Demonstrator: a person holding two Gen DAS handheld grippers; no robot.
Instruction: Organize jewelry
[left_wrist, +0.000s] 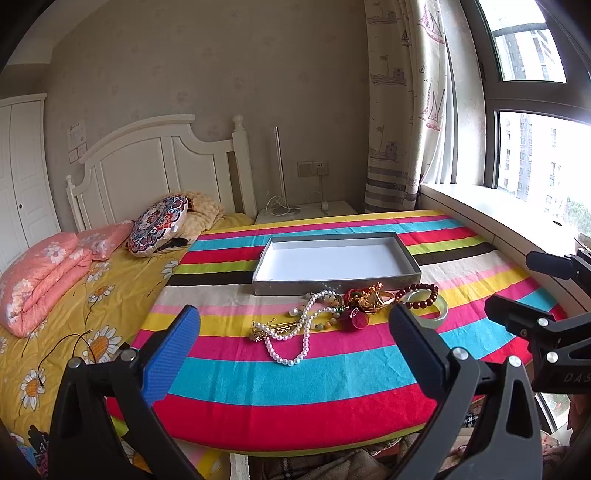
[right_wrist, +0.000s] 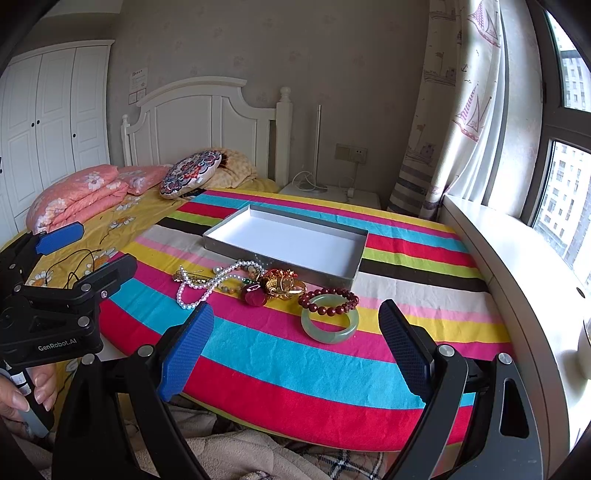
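A shallow grey tray (left_wrist: 332, 287) (right_wrist: 221, 246) with a bare white inside lies on the striped cloth (left_wrist: 295, 387) (right_wrist: 295, 354). Just in front of it is a heap of jewelry: a white pearl necklace (left_wrist: 303, 334) (right_wrist: 207, 285), a gold hairpin (left_wrist: 275, 328), a gold ornament (left_wrist: 373, 300) (right_wrist: 280, 285), a red tassel ball (left_wrist: 356, 320) (right_wrist: 255, 297), a dark red bead bracelet (left_wrist: 419, 295) (right_wrist: 306, 297) and a pale green jade bangle (left_wrist: 440, 317) (right_wrist: 328, 338). My left gripper (left_wrist: 293, 314) (right_wrist: 96, 247) hovers open short of the pearls. My right gripper (right_wrist: 295, 312) (left_wrist: 517, 288) is open just short of the bangle.
Left of the cloth is a yellow flowered sheet (left_wrist: 92, 306) with a folded pink quilt (left_wrist: 40, 280) and a round patterned cushion (left_wrist: 159, 225). A window sill (right_wrist: 517, 266) runs along the right. A white nightstand (left_wrist: 306, 212) stands behind. A hand (right_wrist: 29, 398) holds the left gripper's handle.
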